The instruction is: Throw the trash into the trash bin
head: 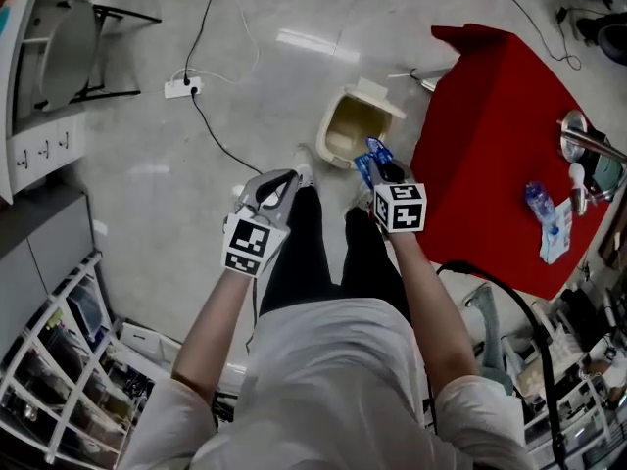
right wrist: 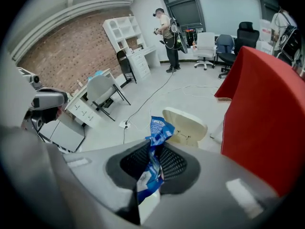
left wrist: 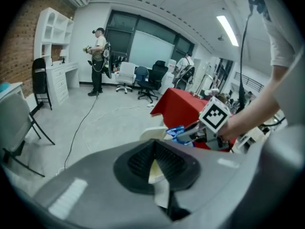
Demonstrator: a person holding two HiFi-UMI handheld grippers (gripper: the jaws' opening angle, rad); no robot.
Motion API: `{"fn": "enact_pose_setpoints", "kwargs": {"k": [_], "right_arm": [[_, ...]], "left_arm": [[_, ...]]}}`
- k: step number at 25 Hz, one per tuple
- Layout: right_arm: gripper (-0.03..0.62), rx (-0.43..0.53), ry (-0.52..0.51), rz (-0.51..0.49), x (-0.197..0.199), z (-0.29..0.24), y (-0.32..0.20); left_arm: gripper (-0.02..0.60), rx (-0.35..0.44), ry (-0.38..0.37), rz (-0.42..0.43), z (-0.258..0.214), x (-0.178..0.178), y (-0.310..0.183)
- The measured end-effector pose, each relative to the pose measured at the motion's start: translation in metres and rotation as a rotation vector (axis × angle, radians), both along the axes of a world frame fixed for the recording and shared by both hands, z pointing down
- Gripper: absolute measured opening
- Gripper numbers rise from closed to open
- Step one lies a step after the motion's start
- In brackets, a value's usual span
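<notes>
At frame centre, the left gripper [head: 280, 188] is clenched on a pale scrap [left wrist: 155, 171]. The right gripper [head: 378, 163] grasps a blue wrapper [right wrist: 153, 163] at the near rim of the open cream trash bin [head: 336, 116], left of the red table [head: 490, 135].

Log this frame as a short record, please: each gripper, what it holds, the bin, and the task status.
left gripper: jaws together on a thin pale scrap, kind unclear
right gripper: shut on a blue wrapper
trash bin: cream, open, on the floor beside the red table
status: both pieces in the grippers, not yet dropped in the bin
</notes>
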State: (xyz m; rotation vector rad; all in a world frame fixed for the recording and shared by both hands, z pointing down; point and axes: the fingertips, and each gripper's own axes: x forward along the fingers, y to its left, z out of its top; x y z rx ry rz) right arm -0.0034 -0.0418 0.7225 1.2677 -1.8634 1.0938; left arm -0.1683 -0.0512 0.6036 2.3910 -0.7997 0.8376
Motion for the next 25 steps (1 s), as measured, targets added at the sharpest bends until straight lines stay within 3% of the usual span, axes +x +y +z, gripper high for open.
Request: {"fn": "enact_pose_setpoints", "kwargs": {"k": [18,21,23,25], "right_arm": [[0.061,-0.108,0.023,0.092,-0.011,0.18,0.001],[0.109,-0.117,0.028,0.093,-0.011,0.198,0.0],[0.189,-0.123,0.032,0.098,-0.009,0.204,0.001],[0.196,-0.125,0.037,0.103,-0.006,0.204,0.003]], "left_arm": [[0.005,-0.065,-0.005,0.063,0.137,0.009,-0.006],[0.004,-0.079,-0.003,0.066,0.149,0.01,-0.002],[0.005,-0.09,-0.004,0.067,0.154,0.01,0.002],[0.004,-0.097,-0.003,0.069,0.155,0.011,0.006]]}}
